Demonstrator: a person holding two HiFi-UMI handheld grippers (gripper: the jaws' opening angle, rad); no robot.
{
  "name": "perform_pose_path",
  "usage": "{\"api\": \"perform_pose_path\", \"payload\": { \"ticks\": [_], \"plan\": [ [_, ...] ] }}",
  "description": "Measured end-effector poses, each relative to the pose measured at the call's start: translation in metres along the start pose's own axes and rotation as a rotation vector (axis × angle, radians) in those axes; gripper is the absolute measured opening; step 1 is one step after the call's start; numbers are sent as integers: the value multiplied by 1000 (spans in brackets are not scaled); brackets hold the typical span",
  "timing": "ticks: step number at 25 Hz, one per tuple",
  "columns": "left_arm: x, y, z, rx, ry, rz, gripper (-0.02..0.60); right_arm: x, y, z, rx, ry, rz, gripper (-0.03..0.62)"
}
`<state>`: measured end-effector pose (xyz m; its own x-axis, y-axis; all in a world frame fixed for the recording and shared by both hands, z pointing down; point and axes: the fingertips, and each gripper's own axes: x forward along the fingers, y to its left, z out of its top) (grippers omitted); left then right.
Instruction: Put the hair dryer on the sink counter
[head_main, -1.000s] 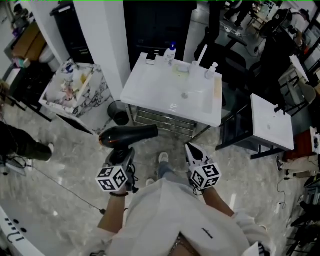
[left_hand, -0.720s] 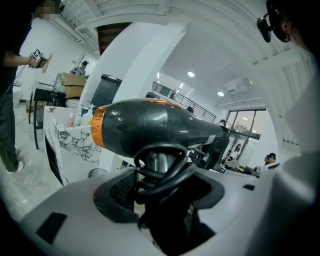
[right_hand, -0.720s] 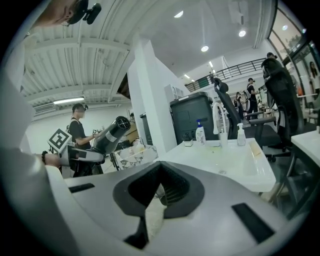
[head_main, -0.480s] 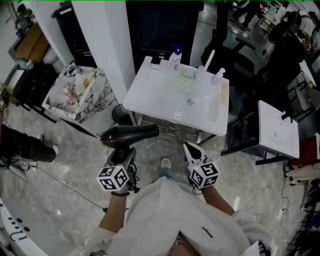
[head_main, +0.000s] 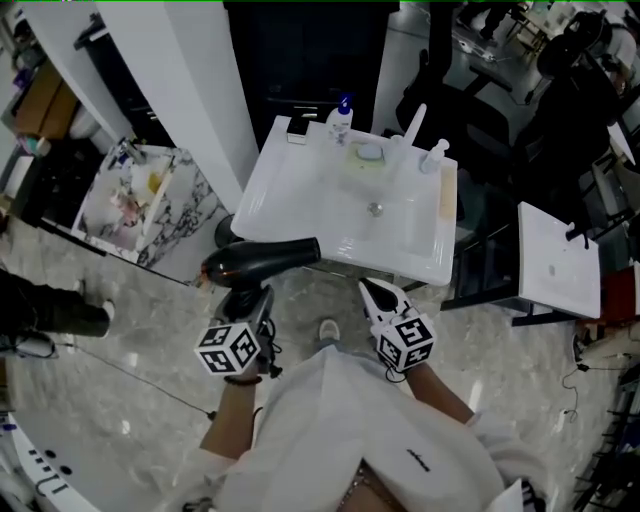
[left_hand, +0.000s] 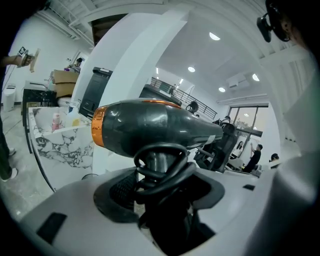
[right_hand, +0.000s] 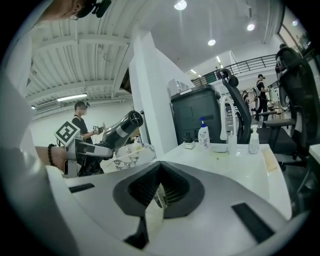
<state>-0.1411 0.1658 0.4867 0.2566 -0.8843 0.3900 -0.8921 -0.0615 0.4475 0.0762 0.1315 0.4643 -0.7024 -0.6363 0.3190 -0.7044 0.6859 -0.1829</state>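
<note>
Carrying is as far as the job has got: the left gripper (head_main: 250, 300) is clamped on the handle of the dryer (head_main: 262, 262), with the cord (left_hand: 161, 167) looped in coils round that handle just above the jaws. The dryer hangs in the air with its barrel level, orange ring at the rear and nozzle toward the front left corner of the counter (head_main: 290, 190). From the head view its tip just overlaps the front edge there, but the right gripper view shows it off to the side of the counter and touching nothing, so I judge it not yet over the top.

The right gripper (head_main: 378, 297) has its jaws closed together with nothing between them, and sits low before the front edge, near the middle.

None of the placing is done. What is left, as I read it, is to bring the dryer over the counter, lower it until it rests, and let go. The back edge is taken by a soap bottle (head_main: 341, 118), a dish (head_main: 368, 152), a faucet (head_main: 412, 115) and a pump bottle (head_main: 432, 155), and the drain (head_main: 374, 209) lies mid-counter, while the strip along the left edge looks bare and nearest
</note>
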Motion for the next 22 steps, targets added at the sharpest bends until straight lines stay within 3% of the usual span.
{"api": "perform_pose_path", "payload": {
  "ticks": [15,22],
  "plan": [
    [82,-17,36,3,-15,56,287,48,-62,14,15,50,116,17],
    [97,-20,34,-3,5,76,287,62,-77,14,22,66,137,17]
  ]
}}
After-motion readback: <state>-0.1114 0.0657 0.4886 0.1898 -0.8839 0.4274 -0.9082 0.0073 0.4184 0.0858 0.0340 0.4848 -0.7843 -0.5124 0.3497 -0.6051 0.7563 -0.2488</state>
